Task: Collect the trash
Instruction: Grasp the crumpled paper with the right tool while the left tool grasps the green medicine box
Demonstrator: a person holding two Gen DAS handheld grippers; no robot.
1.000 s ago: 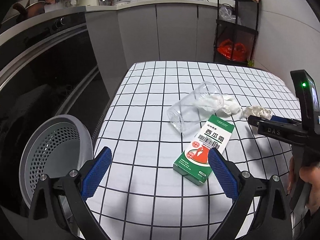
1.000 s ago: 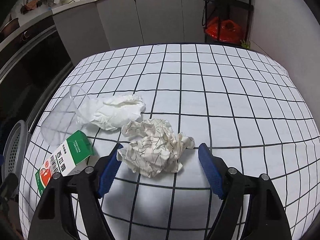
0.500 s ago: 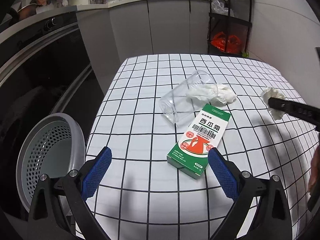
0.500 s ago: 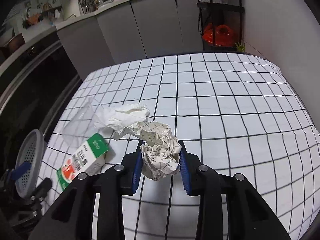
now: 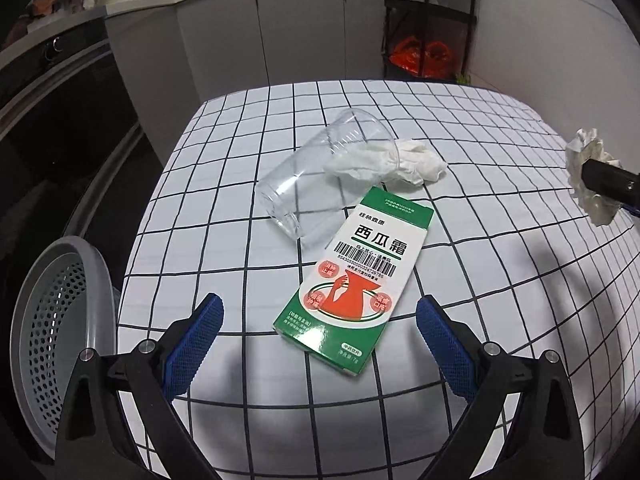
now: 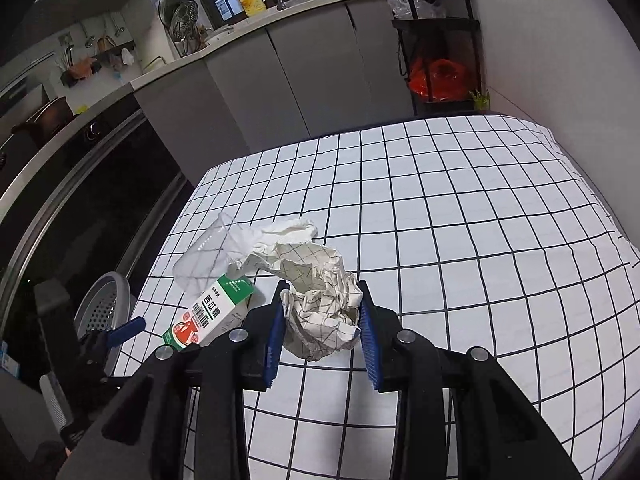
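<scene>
— Since you asked abt the trash first: my right gripper (image 6: 322, 326) has the crumpled white paper ball w/ thin black grid lines (image 6: 320, 300) pinched between its blue pads, jaws drawn in to a narrow gap, both pads pressing on the wad. It's lifted clear of the white tablecloth w/ black grid (image 6: 460, 220); from the left wrist cam I see the same wad at the far right edge, up off the cloth.

— And the other tool?

— Left gripper (image 5: 318, 338) has its jaws spread wide, nothing between them. It hangs over the near part of the table, pointing down at the flat green-and-white cardboard box w/ red figure and barcode (image 5: 356, 276). The box's near end lies roughly between the blue fingertips (image 5: 198, 334) in the view; can't tell if anything touches it.

— What else is on the table?

— Clear plastic cup (image 5: 324, 176) lying on its side, mouth toward the far right, just beyond the box and prob touching its far corner. Crumpled white tissue (image 5: 404, 162) sits at the cup's mouth, partly inside it.

— Bin?

— Round grey perforated plastic basket (image 5: 52, 340), off the table's left edge, lower than the tabletop, open side facing me. Beyond the table: grey cabinet fronts, black wire rack (image 5: 430, 20) w/ an orange-red bag (image 5: 424, 56) on a shelf.
</scene>
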